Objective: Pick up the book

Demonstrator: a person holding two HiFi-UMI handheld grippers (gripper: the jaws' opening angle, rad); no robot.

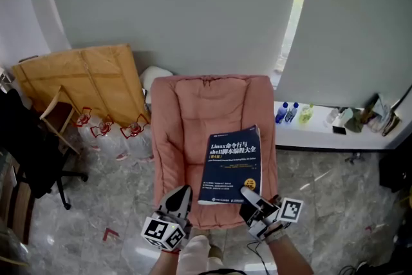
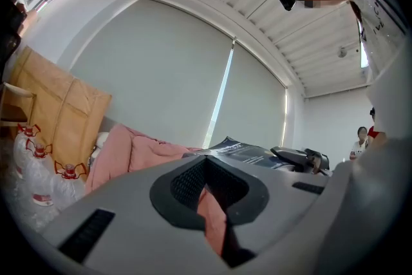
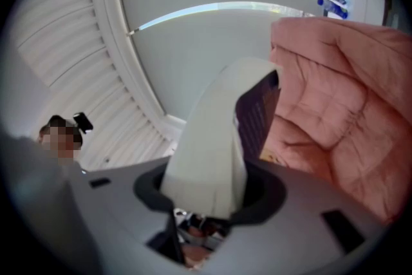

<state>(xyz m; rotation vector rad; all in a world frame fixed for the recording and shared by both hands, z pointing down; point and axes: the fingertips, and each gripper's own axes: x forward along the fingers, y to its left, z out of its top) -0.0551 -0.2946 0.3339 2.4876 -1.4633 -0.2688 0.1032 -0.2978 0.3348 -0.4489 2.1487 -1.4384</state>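
A blue book (image 1: 230,164) with white lettering hangs tilted over the seat of a pink cushioned chair (image 1: 193,106). My right gripper (image 1: 248,193) is shut on the book's lower right corner. In the right gripper view the book's pale page edge (image 3: 219,138) fills the jaws of the right gripper (image 3: 212,196), with the pink cushion (image 3: 335,113) to the right. My left gripper (image 1: 182,193) hovers at the seat's front edge, left of the book and apart from it. Its jaws stand together on nothing, a pink sliver showing past the left gripper (image 2: 209,203). The book (image 2: 248,152) lies to its right.
Flattened cardboard (image 1: 84,77) leans on the wall at the left, with several water jugs (image 1: 109,135) in front. A black office chair (image 1: 32,151) is at the far left. A white ledge (image 1: 322,132) on the right carries bottles (image 1: 288,113). The floor is grey marble.
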